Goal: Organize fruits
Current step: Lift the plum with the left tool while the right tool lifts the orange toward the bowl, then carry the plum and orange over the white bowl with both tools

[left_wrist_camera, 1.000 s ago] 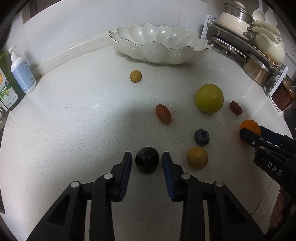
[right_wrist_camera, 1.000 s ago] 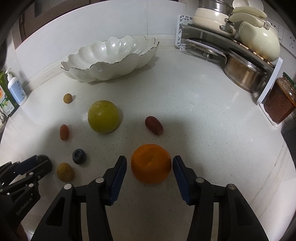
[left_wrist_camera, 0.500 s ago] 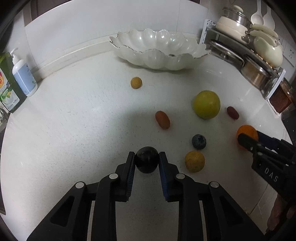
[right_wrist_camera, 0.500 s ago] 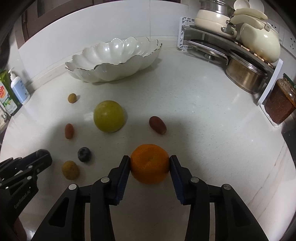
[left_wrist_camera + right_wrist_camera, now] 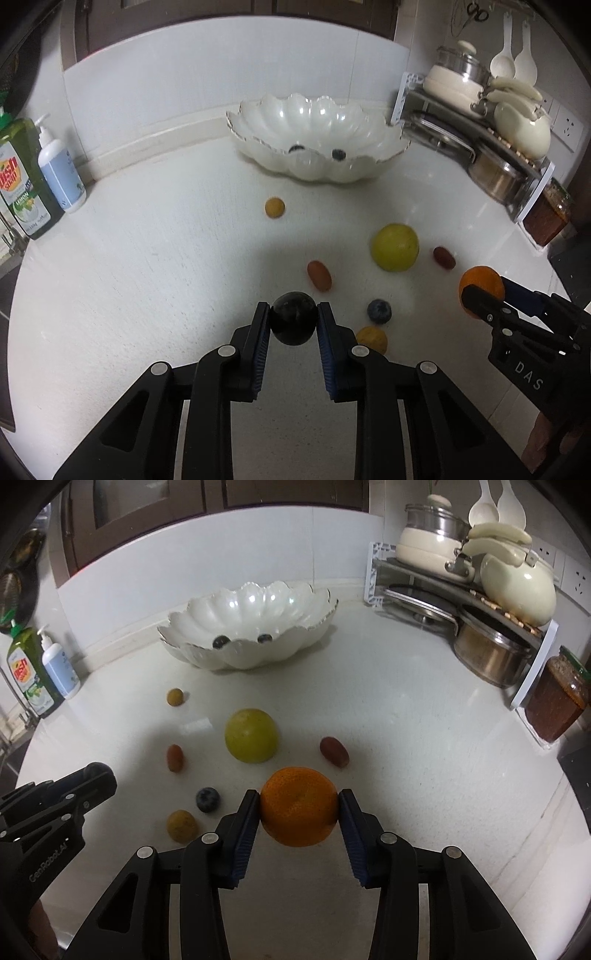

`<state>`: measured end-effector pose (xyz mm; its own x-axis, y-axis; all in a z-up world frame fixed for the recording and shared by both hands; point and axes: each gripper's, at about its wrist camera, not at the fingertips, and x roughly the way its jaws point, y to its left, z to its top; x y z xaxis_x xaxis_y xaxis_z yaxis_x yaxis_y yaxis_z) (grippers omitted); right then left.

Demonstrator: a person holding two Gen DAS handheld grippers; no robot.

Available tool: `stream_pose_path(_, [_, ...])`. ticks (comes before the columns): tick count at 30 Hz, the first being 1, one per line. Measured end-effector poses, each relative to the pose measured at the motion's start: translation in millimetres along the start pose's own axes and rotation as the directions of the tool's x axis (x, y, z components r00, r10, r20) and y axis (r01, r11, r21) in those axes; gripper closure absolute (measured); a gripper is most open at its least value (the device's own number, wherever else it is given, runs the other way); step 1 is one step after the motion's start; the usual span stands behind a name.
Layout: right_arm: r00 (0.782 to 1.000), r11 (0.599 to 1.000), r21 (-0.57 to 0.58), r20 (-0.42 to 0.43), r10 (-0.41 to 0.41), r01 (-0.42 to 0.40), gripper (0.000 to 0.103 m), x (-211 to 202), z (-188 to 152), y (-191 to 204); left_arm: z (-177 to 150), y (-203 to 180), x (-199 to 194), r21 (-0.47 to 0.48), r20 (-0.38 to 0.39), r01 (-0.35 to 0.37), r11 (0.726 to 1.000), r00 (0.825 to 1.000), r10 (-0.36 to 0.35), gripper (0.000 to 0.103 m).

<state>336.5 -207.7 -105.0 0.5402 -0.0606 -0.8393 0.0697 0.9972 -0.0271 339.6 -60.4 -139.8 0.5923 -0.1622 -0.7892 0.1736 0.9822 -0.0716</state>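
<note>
Two claws grip fruit: left claw a dark plum, right claw an orange.

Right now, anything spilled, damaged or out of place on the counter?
Nothing spilled or broken. Six fruits lie loose on the white counter, among them the yellow-green round fruit and the blueberry; only two dark berries sit in the white scalloped bowl. Both grips look centred.

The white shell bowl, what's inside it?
Two small dark round fruits sit inside the bowl. Its near wall hides the bottom, so more could be there.
</note>
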Motion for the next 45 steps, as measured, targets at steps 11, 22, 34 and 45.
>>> stream_pose_path(11, [0.995,1.000,-0.010,0.098,0.018,-0.017,0.059,-31,13,9,11,0,-29,0.004,0.094,-0.002,1.000,0.996,0.002,0.077])
stream_pose_path(22, [0.977,0.999,-0.024,0.212,0.036,-0.031,0.059,-57,36,17,31,1,-56,-0.010,0.192,-0.005,1.000,0.981,0.006,0.077])
stream_pose_path(34, [0.951,0.997,-0.046,0.302,0.066,-0.054,0.059,-72,65,26,59,4,-76,-0.014,0.299,-0.019,1.000,0.954,0.023,0.077])
stream_pose_path(45, [0.937,0.997,-0.056,0.341,0.076,-0.060,0.059,-72,95,27,88,4,-80,0.002,0.363,-0.041,0.999,0.931,0.037,0.077])
